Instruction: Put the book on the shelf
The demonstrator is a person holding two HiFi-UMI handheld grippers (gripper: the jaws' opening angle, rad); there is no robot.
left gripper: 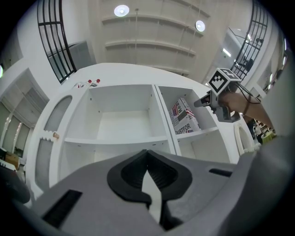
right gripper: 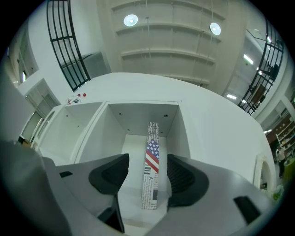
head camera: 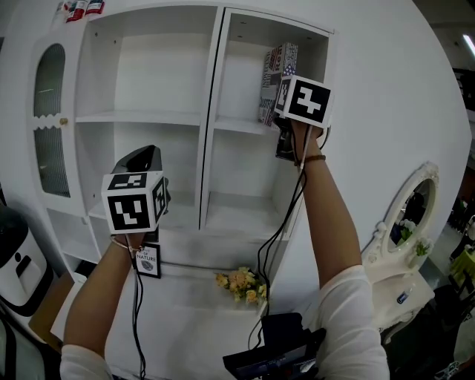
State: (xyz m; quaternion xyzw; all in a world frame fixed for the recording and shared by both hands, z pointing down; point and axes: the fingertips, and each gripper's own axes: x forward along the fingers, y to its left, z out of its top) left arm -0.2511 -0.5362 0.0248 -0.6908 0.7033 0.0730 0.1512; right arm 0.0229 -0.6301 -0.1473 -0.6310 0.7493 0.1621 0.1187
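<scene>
The book (right gripper: pixel 151 166), printed with newsprint and a US flag, stands upright on the top right shelf (head camera: pixel 237 126) of a white cabinet. It shows there in the head view as the book (head camera: pixel 276 78), and as the book (left gripper: pixel 184 117) it leans a little. My right gripper (right gripper: pixel 147 161) is open, with the book's spine in the gap and space on both sides. My left gripper (left gripper: pixel 148 168) is shut on nothing. It is held lower, in front of the middle left compartment, as the left gripper (head camera: pixel 146 154).
The other compartments (head camera: pixel 148 74) of the cabinet hold nothing. Yellow flowers (head camera: pixel 241 283) lie on the lower ledge. An ornate mirror (head camera: pixel 408 215) stands to the right and an arched glass door (head camera: pixel 48 119) is at the left. Small red-and-white items (head camera: pixel 82 7) sit on the cabinet top.
</scene>
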